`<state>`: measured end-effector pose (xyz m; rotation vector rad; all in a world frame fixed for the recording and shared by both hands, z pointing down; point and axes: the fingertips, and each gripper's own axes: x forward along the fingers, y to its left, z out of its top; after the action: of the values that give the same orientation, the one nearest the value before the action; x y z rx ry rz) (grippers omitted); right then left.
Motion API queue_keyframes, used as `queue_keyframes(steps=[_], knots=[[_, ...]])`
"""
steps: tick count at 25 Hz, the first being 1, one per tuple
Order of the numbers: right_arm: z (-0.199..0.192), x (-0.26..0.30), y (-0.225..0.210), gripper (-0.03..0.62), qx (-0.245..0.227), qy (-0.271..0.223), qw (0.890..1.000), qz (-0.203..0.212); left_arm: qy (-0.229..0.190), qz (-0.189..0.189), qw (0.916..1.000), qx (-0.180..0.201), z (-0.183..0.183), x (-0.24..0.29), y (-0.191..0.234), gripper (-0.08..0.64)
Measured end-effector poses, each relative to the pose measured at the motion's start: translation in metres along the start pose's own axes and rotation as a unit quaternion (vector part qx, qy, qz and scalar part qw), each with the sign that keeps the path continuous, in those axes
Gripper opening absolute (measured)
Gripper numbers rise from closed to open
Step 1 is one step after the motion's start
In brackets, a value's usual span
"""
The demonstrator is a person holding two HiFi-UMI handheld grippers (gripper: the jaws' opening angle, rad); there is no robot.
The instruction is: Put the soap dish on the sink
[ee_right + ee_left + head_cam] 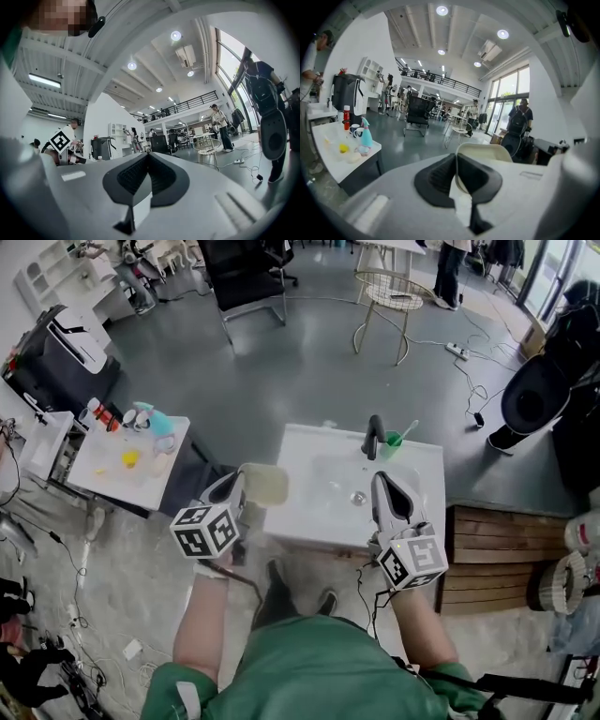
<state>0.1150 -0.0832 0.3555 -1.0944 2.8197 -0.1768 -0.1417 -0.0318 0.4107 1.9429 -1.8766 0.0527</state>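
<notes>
The soap dish (266,486) is a pale cream oval tray, held on edge just off the left rim of the white sink (305,512). My left gripper (243,476) is shut on its edge. In the left gripper view the soap dish (483,151) rises above the closed left gripper (456,158). My right gripper (387,487) hovers over the sink's right side, near the drain (357,496), shut with nothing in it. Its jaws meet in the right gripper view, where the right gripper (147,158) points up into the room. A black tap (374,435) stands at the sink's back.
A green cup with a toothbrush (393,441) sits beside the tap. A small white table (105,482) at the left carries a spray bottle (159,421), cups and a yellow object. A wooden pallet (494,557) lies to the right. A black chair (246,279) and a wire stool (389,294) stand further off.
</notes>
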Motion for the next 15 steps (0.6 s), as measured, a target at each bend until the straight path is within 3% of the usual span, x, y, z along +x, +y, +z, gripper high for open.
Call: queue_keyframes(steps=[7,15], knots=[[-0.004,0.034,-0.009,-0.003,-0.019,0.011,0.999,-0.042,0.014,-0.045,0.9988,-0.011,0.01,0.053,0.025,0.011],[-0.005,0.099,-0.014,-0.003,-0.024,0.014,0.994,-0.105,0.03,-0.084,0.996,-0.011,0.043,0.123,0.087,0.012]])
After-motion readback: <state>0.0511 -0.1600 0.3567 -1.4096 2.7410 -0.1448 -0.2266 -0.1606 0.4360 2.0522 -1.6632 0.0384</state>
